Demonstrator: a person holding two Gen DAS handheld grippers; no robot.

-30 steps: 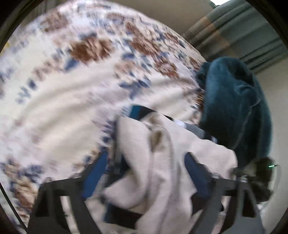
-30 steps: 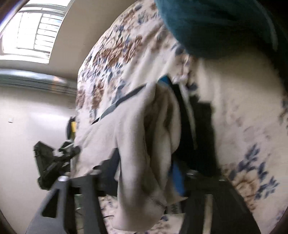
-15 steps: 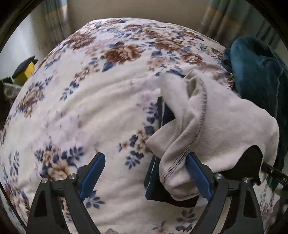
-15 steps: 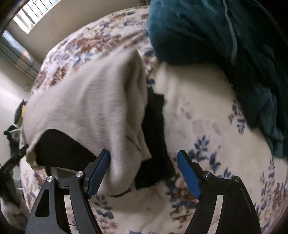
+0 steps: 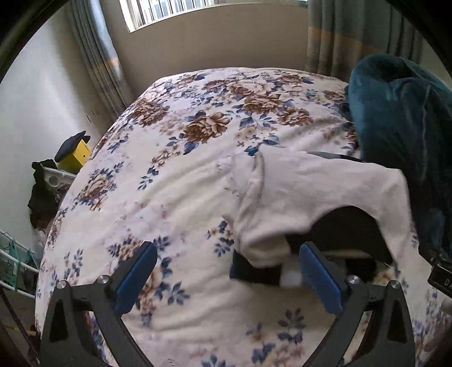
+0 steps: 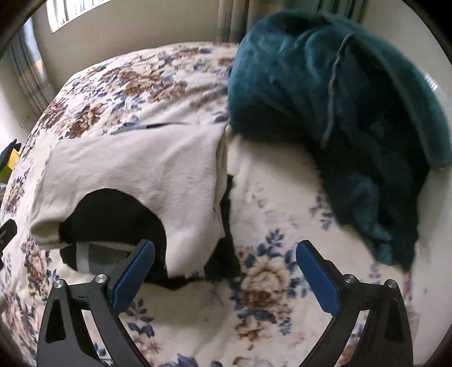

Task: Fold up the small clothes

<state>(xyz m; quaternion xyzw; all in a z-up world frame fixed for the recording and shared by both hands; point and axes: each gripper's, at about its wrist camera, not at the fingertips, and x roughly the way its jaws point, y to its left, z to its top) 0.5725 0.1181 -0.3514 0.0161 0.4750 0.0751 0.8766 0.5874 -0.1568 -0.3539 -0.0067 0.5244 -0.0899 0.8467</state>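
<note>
- Left wrist view: left hand-held gripper [image 5: 227,278], jaws spread wide, holding nothing; cream garment [image 5: 310,192] lies ahead and to its right, lower edge just beside the right finger.
- Right wrist view: right hand-held gripper [image 6: 224,276], equally spread and empty; cream garment [image 6: 141,166] ahead-left, overlapping the left finger's tip.
- Garment: long axis crosswise between the grippers, dark lining showing; neither gripper clearly nearer.
- Surface: bed [image 5: 175,180] with floral cover; teal blanket [image 6: 339,93] heaped beside the garment.
- Room: window [image 5: 180,11], curtains, yellow box [image 5: 75,156].
</note>
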